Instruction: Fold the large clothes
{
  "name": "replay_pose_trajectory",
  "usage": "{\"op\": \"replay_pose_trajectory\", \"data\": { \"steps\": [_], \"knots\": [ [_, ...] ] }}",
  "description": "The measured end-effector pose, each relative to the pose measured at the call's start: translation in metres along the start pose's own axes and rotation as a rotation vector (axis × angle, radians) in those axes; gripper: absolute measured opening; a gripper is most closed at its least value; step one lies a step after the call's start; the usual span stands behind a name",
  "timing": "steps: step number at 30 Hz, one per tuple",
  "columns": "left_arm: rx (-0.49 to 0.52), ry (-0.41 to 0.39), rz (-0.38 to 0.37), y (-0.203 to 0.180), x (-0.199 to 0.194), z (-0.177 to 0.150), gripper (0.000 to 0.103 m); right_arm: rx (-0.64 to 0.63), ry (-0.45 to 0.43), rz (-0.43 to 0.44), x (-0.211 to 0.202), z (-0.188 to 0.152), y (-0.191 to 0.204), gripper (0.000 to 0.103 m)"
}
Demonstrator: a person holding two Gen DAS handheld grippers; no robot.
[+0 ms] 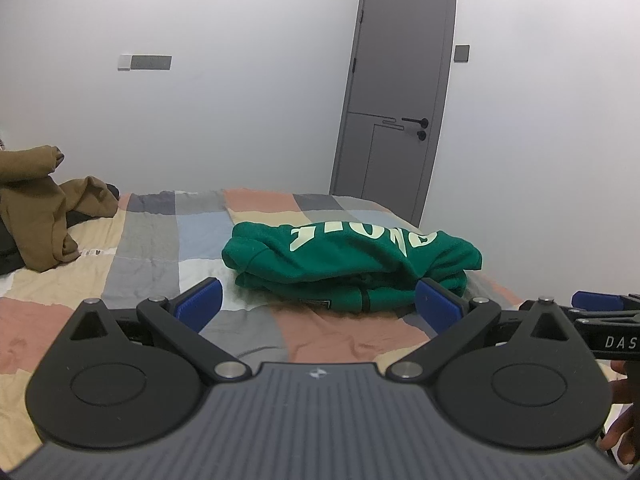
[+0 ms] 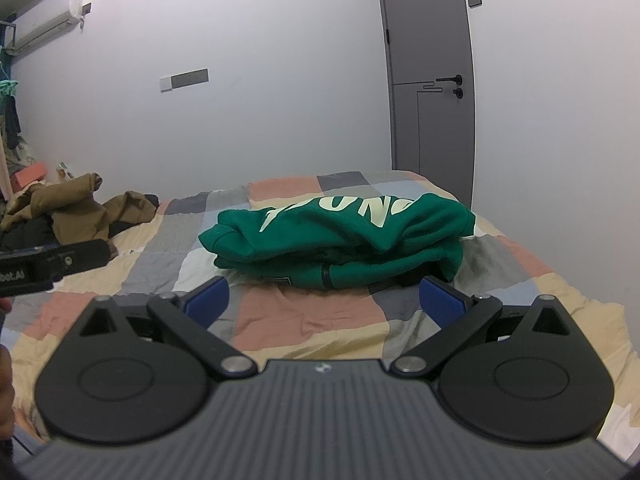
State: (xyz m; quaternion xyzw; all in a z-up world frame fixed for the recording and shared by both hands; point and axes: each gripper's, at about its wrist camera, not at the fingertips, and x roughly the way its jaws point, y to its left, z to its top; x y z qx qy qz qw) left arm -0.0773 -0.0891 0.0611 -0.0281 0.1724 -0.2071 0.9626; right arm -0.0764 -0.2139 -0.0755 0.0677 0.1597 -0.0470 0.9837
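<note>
A green sweatshirt (image 1: 352, 264) with pale lettering lies folded in a thick bundle on the patchwork bedspread (image 1: 160, 240). It also shows in the right wrist view (image 2: 340, 240). My left gripper (image 1: 318, 304) is open and empty, just short of the bundle's near edge. My right gripper (image 2: 324, 300) is open and empty, also just in front of the bundle. The right gripper's body shows at the right edge of the left wrist view (image 1: 600, 320); the left gripper's body shows at the left of the right wrist view (image 2: 48, 264).
A brown jacket (image 1: 36, 208) is heaped over dark clothing at the bed's far left; it also shows in the right wrist view (image 2: 76, 208). A grey door (image 1: 400, 92) stands behind the bed's far right corner. A white wall runs behind the bed.
</note>
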Motion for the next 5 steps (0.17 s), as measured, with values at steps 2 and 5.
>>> {"op": "replay_pose_trajectory", "data": {
  "steps": [2, 5],
  "knots": [
    [0.000, 0.000, 0.001, 0.0000, 0.0002, 0.0001, 0.103, 0.000, 0.003, -0.002, 0.0013, 0.0005, -0.0008, 0.103],
    [-0.005, 0.000, 0.003, 0.0005, 0.0005, 0.0002, 0.103, -0.002, 0.001, 0.001, 0.0029, 0.0009, -0.0015, 0.103]
  ]
}}
